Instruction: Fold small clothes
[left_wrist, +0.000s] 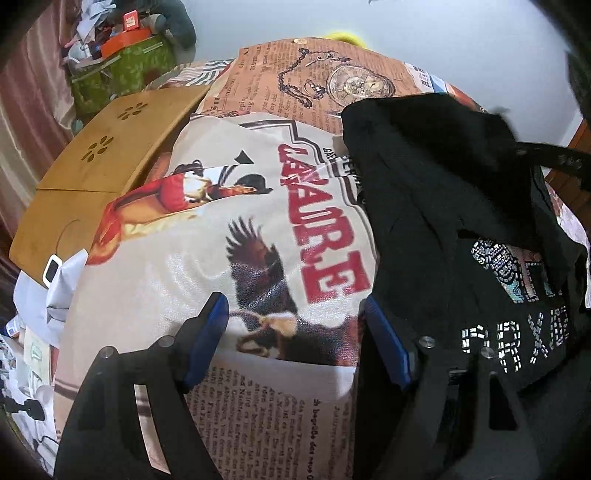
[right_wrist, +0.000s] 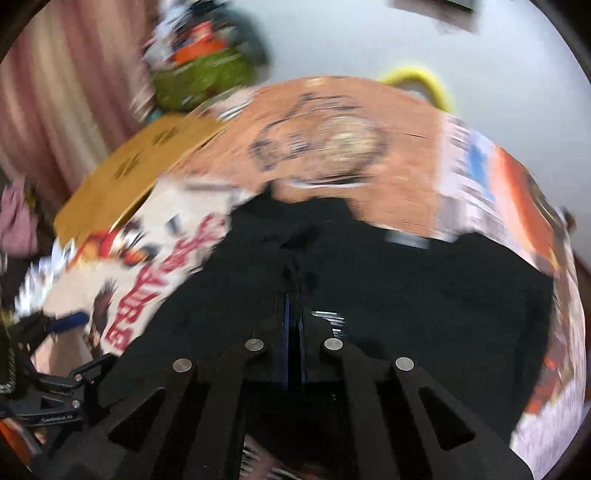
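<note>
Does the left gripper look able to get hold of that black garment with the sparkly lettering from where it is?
Probably yes. The left gripper is open over the printed bedsheet, and the black garment with rhinestone lettering lies right beside its right finger with nothing between. The right gripper is already shut on it.

- The black garment (left_wrist: 436, 206) was soft matt cloth, creased, with glittering silver studs forming letters (left_wrist: 517, 339) on its front.
- The printed bedspread (left_wrist: 207, 280) under it was smooth woven cloth with a faint sheen, printed like old newspaper.
- The lap table (left_wrist: 99, 177) at the bedspread's left edge was pale, satin-finished wood with cut-out petal holes.
- The left gripper (left_wrist: 295, 328) was matt black plastic with shiny metal screw heads; its finger pads (left_wrist: 207, 343) were ribbed blue rubber-like material.
- The right gripper (right_wrist: 293, 314) looked alike, its frame matt black, its rivets bright metal.
</note>
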